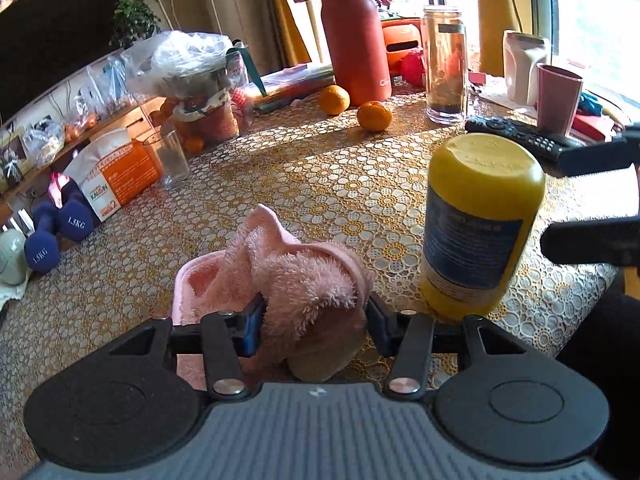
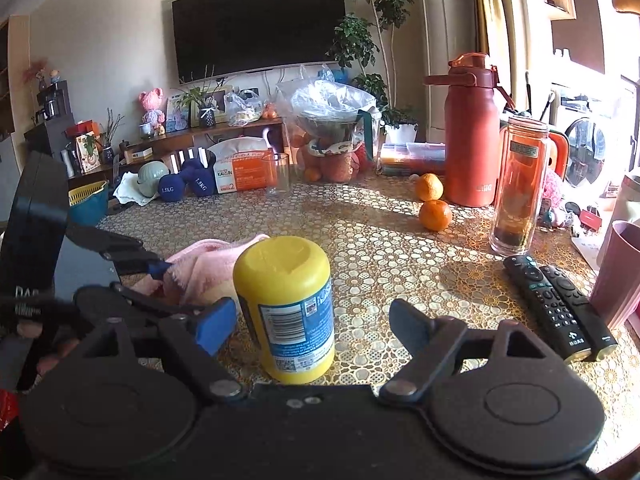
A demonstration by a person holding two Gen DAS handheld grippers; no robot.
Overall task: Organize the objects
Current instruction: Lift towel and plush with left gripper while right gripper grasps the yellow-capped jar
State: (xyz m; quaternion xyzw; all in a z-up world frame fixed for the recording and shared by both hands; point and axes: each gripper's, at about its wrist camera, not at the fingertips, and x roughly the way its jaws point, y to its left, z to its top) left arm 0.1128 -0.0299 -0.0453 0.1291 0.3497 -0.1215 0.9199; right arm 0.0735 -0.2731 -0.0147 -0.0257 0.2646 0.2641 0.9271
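My left gripper (image 1: 316, 316) is shut on a fluffy pink towel (image 1: 296, 280) bunched on the lace-covered table (image 1: 320, 184). The towel also shows in the right wrist view (image 2: 204, 264), with the left gripper's fingers (image 2: 156, 268) on it. A yellow bottle (image 1: 480, 224) with a blue label stands upside down just right of the towel. My right gripper (image 2: 316, 320) is open, its jaws either side of the yellow bottle (image 2: 288, 304) without touching it. The right gripper's fingers (image 1: 592, 240) show at the right edge of the left wrist view.
Two remotes (image 2: 560, 308) and a pink cup (image 2: 620, 272) lie at right. Two oranges (image 2: 434, 214), a red flask (image 2: 472, 136), a clear tumbler (image 2: 518, 184), an empty glass (image 2: 278, 174) and a bagged fruit bowl (image 2: 336, 136) stand farther back.
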